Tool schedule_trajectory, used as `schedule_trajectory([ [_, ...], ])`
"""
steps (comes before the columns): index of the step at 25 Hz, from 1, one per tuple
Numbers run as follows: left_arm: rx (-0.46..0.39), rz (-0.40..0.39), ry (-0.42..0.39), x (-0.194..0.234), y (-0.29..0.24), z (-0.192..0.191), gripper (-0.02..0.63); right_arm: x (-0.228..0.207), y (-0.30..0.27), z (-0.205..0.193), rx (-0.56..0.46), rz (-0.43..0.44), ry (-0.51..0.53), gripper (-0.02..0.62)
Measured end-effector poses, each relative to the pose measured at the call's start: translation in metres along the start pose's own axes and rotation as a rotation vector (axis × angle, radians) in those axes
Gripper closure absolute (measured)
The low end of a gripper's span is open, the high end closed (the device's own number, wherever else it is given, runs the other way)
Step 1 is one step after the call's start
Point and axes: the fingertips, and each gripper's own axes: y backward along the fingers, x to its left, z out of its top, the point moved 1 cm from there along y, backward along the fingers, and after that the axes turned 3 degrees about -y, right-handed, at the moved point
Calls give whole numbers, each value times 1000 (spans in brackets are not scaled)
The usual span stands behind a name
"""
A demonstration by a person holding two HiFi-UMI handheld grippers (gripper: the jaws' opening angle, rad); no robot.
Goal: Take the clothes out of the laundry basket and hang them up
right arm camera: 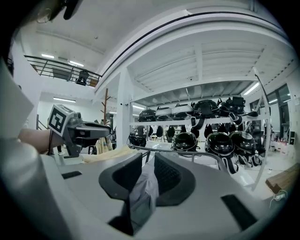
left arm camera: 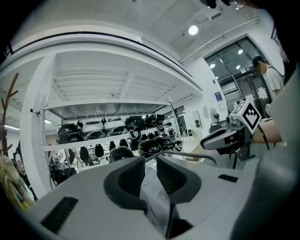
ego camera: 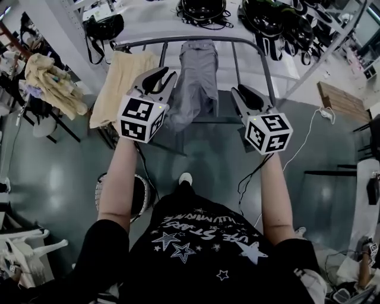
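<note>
A grey garment [ego camera: 196, 77] hangs over the top rail of the metal drying rack [ego camera: 237, 40], beside a cream garment [ego camera: 122, 83] on the same rail. My left gripper [ego camera: 165, 73] is at the grey garment's left edge. In the left gripper view its jaws [left arm camera: 151, 171] are pinched on a fold of the grey cloth [left arm camera: 155, 199]. My right gripper [ego camera: 238, 91] is at the garment's right side. In the right gripper view, grey cloth [right arm camera: 140, 201] is clamped between its pads [right arm camera: 149, 171]. The round laundry basket [ego camera: 102, 193] stands on the floor under my left arm.
A white shelf frame with dark helmets [ego camera: 264, 18] stands behind the rack. More cream cloth [ego camera: 53, 83] lies draped on a stand at the left. A wooden board [ego camera: 341, 101] and a white cable [ego camera: 309, 133] lie on the floor at the right.
</note>
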Motion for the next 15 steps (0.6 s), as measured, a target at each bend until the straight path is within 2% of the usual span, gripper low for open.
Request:
schedule_trajectory([
  [6,32,44,17,-46,44,-8,562,16,62,-10,-15,-13,-8,533],
  [10,68,39,46,-86,78,-23,569,28,101,-24,-27,-11,-16,566],
  [15,120,18,73,-136,121,-44,572,45,142,-45,-43,11,-99,584],
])
